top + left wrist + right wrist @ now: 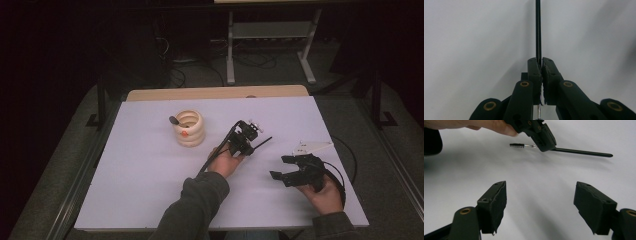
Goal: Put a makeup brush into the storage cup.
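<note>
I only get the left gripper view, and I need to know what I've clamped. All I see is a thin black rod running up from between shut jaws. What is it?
Observer: A slim brush; the right gripper view shows a small black bristle head on a wire neck sticking out of the other side of the left gripper.
Operator: Where's the right gripper?
Observer: The right gripper is held over the table with its jaws wide open and nothing between them.
Operator: Anything else on the table?
Observer: A cream ribbed holder stands to the left of your gripper, apart from it.
</note>
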A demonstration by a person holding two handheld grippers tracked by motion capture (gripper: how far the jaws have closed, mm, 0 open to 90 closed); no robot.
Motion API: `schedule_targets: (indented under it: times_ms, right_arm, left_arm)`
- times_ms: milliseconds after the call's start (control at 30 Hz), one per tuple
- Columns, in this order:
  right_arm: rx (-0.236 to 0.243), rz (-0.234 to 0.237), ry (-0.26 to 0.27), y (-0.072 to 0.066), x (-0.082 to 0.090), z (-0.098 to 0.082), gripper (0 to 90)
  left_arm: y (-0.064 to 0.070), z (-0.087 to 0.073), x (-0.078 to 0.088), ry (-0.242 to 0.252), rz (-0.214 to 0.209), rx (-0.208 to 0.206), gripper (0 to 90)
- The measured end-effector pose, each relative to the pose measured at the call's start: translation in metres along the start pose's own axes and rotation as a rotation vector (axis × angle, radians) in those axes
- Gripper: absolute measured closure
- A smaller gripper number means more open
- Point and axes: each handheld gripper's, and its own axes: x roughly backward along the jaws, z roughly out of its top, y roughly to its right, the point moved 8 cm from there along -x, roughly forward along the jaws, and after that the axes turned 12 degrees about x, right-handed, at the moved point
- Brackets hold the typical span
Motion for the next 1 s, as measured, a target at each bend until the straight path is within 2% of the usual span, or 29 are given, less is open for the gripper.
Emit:
schedule_targets:
  times_ms: [100, 267, 400, 467, 600, 667, 833, 1000]
  right_arm:
    - [-0.001, 0.002, 0.0, -0.001, 0.0, 0.001, 25.5]
    - [0.018, 0.003, -0.003, -0.004, -0.002, 0.002, 25.4]
    - [0.01, 0.0, -0.003, -0.005, -0.001, 0.004, 25.4]
    - [0.023, -0.001, 0.002, -0.005, -0.002, 0.004, 25.5]
    - [0.028, 0.001, -0.007, -0.009, -0.004, 0.006, 25.9]
    - [0.038, 0.003, -0.019, -0.011, -0.005, 0.006, 27.0]
    - [0.057, 0.005, -0.007, -0.014, -0.005, 0.011, 26.5]
    - [0.05, 0.031, 0.009, -0.016, -0.003, 0.013, 23.5]
  left_arm:
    - [0.001, -0.005, 0.005, 0.011, -0.031, -0.004, 86.2]
    - [-0.003, -0.015, 0.017, 0.025, -0.036, -0.024, 86.1]
    - [-0.01, -0.027, 0.029, 0.021, -0.035, -0.039, 86.1]
    - [-0.015, -0.033, 0.036, 0.015, -0.035, -0.049, 86.2]
    - [-0.021, -0.042, 0.05, 0.048, -0.044, -0.034, 86.1]
    - [-0.024, -0.046, 0.058, 0.056, -0.05, -0.038, 86.1]
    - [-0.026, -0.055, 0.078, 0.083, -0.054, -0.049, 86.1]
    - [-0.031, -0.064, 0.096, 0.1, -0.06, -0.061, 86.1]
